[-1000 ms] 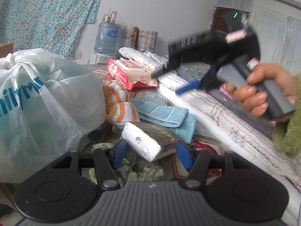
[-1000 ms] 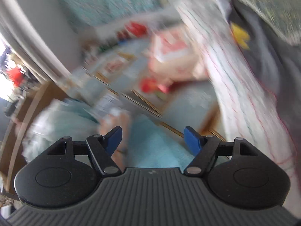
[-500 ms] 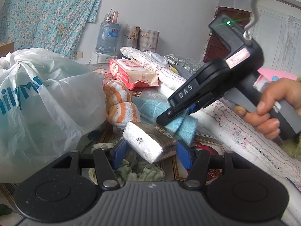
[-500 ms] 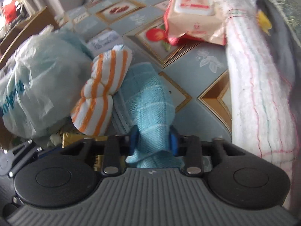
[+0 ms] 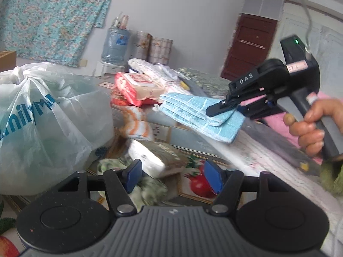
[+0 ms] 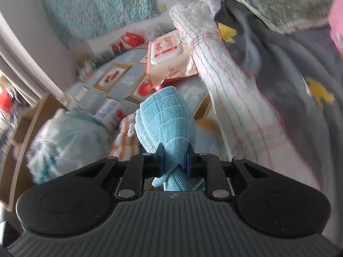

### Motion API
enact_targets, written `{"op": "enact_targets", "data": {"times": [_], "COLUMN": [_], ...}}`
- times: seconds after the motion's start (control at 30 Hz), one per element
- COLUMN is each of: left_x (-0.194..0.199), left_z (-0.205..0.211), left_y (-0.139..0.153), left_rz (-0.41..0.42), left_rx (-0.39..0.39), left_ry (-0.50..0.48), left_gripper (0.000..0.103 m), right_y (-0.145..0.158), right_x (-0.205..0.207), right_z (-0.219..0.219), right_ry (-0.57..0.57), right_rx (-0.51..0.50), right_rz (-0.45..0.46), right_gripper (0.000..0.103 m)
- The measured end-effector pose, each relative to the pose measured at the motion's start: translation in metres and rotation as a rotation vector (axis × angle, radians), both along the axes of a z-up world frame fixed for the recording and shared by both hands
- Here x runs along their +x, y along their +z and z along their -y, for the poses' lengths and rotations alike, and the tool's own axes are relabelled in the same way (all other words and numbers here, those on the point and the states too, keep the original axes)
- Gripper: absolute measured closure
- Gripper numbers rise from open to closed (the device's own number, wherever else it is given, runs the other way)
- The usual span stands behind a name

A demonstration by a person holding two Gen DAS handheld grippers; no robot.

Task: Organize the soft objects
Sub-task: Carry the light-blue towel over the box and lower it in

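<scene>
Nearest the left wrist camera, the left claw (image 5: 172, 174) has its jaws opening, about half wide, and its blue pads (image 5: 212, 176) press on nothing; the white tissue pack (image 5: 148, 158) lies on the tabletop (image 5: 186, 137) just beyond the left pad, clear of the right one. Left of that pack bulges a translucent plastic bag (image 5: 47, 124) with blue letters, and a crumpled green-white cloth (image 5: 150, 189) lies under the pack's near end. Behind the pack sits a rolled orange-striped towel (image 5: 136, 124). Above and to the right of the pack, the right claw (image 6: 174, 160) is closing its jaws tight on a folded light-blue cloth (image 6: 166, 120), which is lifted off the tabletop and sticks out forward from the pads. A person's hand (image 5: 308, 126) grips that tool's handle. Farther back from the pack lies a red-and-white wet-wipe packet (image 5: 137, 86), with a long white quilted roll (image 6: 216, 68) beside it. Beyond the packet stand a water jug (image 5: 115, 45) and a floral curtain (image 5: 53, 15) on the wall.
</scene>
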State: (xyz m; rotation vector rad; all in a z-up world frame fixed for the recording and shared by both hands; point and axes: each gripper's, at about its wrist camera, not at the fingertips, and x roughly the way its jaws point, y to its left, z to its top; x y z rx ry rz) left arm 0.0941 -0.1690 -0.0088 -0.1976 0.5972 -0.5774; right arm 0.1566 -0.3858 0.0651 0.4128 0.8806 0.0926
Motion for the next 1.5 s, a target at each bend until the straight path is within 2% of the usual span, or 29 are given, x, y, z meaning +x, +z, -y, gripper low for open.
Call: {"op": "enact_targets", "data": {"times": [0.1,0.27,0.33,0.4,0.43,0.47,0.57,0.77,0.87,0.93,1.1,1.2,1.3,1.4,1.5], "left_x": [-0.005,-0.001,0.003,0.006,0.008,0.009,0.007,-0.013,-0.023,-0.032,-0.053,-0.067,-0.080,-0.093,-0.101], "left_z": [-0.006,-0.005,0.002,0.013,0.018,0.023,0.026,-0.001,-0.033,-0.062,-0.141,-0.181,-0.218,-0.245,-0.265], "left_y": [0.001,-0.011,-0.018,-0.024,-0.026,-0.027,-0.022,0.028,0.054,0.071,0.098,0.101,0.095,0.089,0.082], "left_rz": [-0.053,-0.220,-0.261,-0.276,-0.279,-0.273,-0.276,-0.147,-0.069,-0.013,0.095,0.114,0.093,0.057,0.029], "left_rx": [-0.062,-0.208,-0.222,-0.183,-0.160,-0.148,-0.162,-0.158,-0.159,-0.151,-0.060,-0.005,0.008,0.003,0.006], "left_ry": [-0.068,-0.200,-0.228,-0.222,-0.220,-0.224,-0.238,-0.189,-0.100,-0.007,0.325,0.513,0.659,0.745,0.807], "left_gripper": [0.037,0.033,0.033,0.035,0.037,0.044,0.048,0.048,0.048,0.047,0.038,0.038,0.038,0.038,0.038], "right_y": [-0.010,-0.042,-0.057,-0.066,-0.068,-0.069,-0.062,-0.017,0.013,0.031,0.059,0.066,0.063,0.050,0.023], "right_x": [-0.030,-0.076,-0.089,-0.099,-0.103,-0.107,-0.112,-0.114,-0.100,-0.083,-0.021,0.023,0.071,0.114,0.145], "right_z": [-0.004,-0.015,-0.019,-0.021,-0.021,-0.021,-0.022,-0.040,-0.068,-0.095,-0.193,-0.267,-0.339,-0.405,-0.457], "right_ry": [-0.020,-0.038,-0.045,-0.056,-0.060,-0.064,-0.071,0.013,0.121,0.212,0.438,0.542,0.577,0.565,0.523], "right_rx": [0.072,0.180,0.228,0.263,0.278,0.289,0.298,0.317,0.327,0.344,0.402,0.400,0.335,0.223,0.153], "right_rz": [0.012,-0.031,-0.058,-0.065,-0.060,-0.055,-0.030,0.076,0.125,0.160,0.173,0.121,0.049,-0.019,-0.115], "right_gripper": [0.086,0.086,0.086,0.086,0.086,0.086,0.086,0.086,0.086,0.086,0.086,0.086,0.086,0.086,0.083]}}
